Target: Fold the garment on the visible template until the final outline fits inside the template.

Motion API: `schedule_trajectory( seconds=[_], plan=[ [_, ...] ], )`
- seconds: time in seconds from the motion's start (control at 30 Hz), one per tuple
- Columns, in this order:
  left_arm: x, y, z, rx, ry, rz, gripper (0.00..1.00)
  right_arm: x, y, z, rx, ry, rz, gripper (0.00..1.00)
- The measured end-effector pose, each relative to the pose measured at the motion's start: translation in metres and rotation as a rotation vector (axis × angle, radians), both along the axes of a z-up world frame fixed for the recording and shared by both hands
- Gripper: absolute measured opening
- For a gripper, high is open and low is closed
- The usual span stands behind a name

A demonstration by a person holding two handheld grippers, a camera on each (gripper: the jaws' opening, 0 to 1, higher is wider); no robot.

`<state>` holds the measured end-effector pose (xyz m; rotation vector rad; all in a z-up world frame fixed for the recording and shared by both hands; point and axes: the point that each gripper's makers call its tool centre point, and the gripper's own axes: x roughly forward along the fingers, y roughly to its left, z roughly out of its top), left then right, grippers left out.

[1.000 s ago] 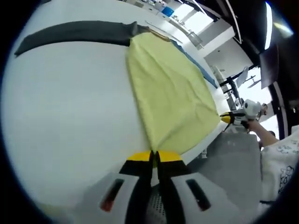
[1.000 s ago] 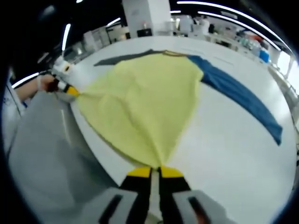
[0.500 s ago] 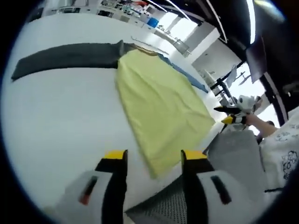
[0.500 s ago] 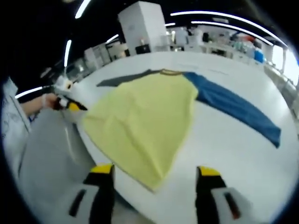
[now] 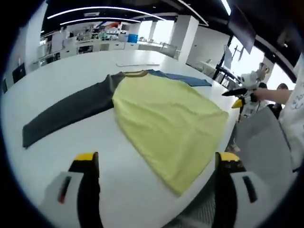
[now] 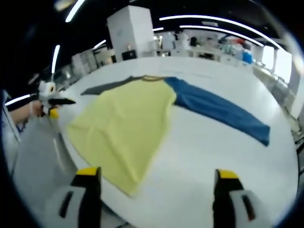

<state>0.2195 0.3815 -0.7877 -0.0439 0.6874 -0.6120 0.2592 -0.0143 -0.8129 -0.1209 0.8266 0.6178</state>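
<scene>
Both grippers, left [image 5: 154, 164] and right [image 6: 154, 178], hover with fingers spread; the shirt [image 5: 166, 116] lies flat on the bench [image 5: 61, 147]. Next likely: pinching a sleeve [image 5: 64, 111] to fold inward.

My left gripper view looks across the white table [image 5: 57, 156] from its near edge, down onto the yellow garment [image 5: 168, 121], my jaws wide at the bottom. My right gripper view faces the same garment [image 6: 126, 128] from the hem's other corner, a little off. Both share the shirt, and each catches the other gripper [image 5: 240, 92] [image 6: 52, 102] at its side.
</scene>
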Motion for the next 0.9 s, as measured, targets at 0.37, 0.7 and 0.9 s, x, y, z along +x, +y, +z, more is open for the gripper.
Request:
schedule_trajectory(
  seconds=[0.37,0.7,0.9],
  plan=[
    [0.018,0.003,0.012,0.030,-0.104,-0.031,0.99,0.030,-0.031,0.008,-0.013,-0.029,-0.099,0.99],
    [0.026,0.008,0.008,0.028,-0.106,-0.014,0.99,0.079,-0.084,0.014,-0.034,-0.052,-0.236,0.86],
    [0.025,0.010,0.005,0.011,-0.100,-0.004,0.99,0.113,-0.117,0.022,-0.083,-0.085,-0.278,0.79]
  ],
)
